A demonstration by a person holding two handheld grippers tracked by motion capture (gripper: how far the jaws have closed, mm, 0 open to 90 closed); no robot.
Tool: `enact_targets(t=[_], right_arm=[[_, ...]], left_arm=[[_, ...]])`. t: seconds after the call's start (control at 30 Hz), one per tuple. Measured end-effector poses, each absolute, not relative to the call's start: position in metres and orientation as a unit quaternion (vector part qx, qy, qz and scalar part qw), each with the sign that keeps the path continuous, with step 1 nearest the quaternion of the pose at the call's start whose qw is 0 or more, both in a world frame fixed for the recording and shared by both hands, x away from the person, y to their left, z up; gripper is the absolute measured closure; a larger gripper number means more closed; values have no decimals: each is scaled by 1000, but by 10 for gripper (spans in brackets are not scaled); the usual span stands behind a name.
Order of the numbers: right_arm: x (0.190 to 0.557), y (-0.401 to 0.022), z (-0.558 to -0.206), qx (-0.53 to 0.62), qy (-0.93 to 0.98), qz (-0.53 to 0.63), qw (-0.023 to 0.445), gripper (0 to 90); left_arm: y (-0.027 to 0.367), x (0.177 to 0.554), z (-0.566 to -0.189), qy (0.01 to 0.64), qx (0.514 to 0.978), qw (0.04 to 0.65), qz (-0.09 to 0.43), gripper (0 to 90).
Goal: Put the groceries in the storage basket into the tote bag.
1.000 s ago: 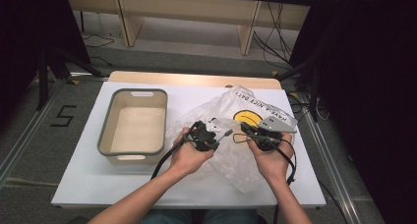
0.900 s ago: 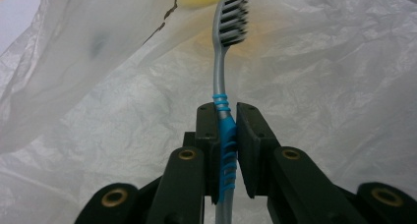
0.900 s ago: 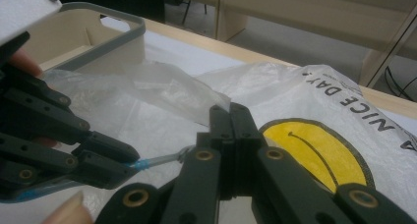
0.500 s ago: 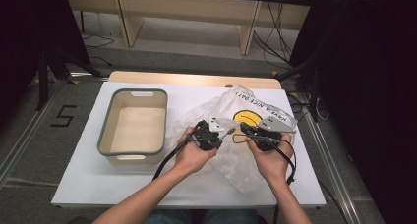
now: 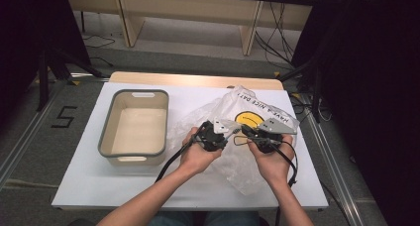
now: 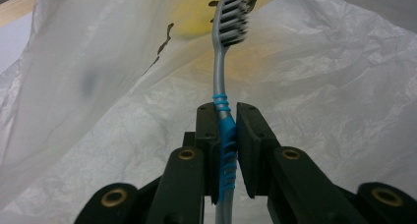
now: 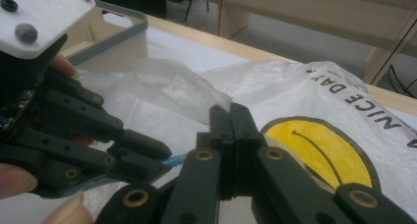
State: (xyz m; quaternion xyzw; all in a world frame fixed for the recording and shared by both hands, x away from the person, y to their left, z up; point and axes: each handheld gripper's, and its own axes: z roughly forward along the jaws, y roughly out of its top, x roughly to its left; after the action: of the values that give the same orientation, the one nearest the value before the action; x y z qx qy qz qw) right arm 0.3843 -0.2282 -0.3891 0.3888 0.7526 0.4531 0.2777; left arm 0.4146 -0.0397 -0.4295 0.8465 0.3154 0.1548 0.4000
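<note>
White tabletop (image 5: 89, 186); the plastic bag (image 5: 247, 112) lies on it right of the grey-rimmed bin (image 5: 133, 122) (bin looks empty). Both grippers hover over the bag. Left gripper (image 6: 226, 130) fingers clamped on the toothbrush (image 6: 223, 76) handle, bristles pointing at the bag. Right gripper (image 7: 230, 121) fingers pressed together, seemingly pinching bag film. Step looks like toothbrush going into the bag or coming out; can't tell. Next move needs the bag mouth held open; loose film gets in the way.

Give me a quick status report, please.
Left gripper shut on toothbrush. Right gripper shut on bag. Bin clear.
</note>
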Motion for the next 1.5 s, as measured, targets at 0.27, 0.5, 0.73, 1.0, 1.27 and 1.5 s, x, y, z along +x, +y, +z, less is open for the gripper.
enact_targets(t=[0.27, 0.5, 0.73, 1.0, 1.27, 1.5], right_arm=[[384, -228, -389, 390, 751, 454, 278, 900], [384, -227, -389, 390, 753, 453, 276, 900], [384, -226, -391, 387, 758, 449, 273, 900], [385, -225, -394, 388, 762, 445, 266, 900], [386, -225, -396, 390, 764, 441, 264, 900], [386, -225, -397, 391, 764, 441, 262, 900]], left_arm=[[-45, 415, -429, 303, 851, 399, 158, 798], [-47, 418, -430, 307, 848, 403, 159, 797], [-50, 420, -432, 306, 847, 404, 162, 797], [-52, 421, -431, 304, 843, 409, 171, 797], [-56, 423, -433, 304, 838, 418, 177, 797], [-59, 425, -436, 303, 836, 420, 180, 796]])
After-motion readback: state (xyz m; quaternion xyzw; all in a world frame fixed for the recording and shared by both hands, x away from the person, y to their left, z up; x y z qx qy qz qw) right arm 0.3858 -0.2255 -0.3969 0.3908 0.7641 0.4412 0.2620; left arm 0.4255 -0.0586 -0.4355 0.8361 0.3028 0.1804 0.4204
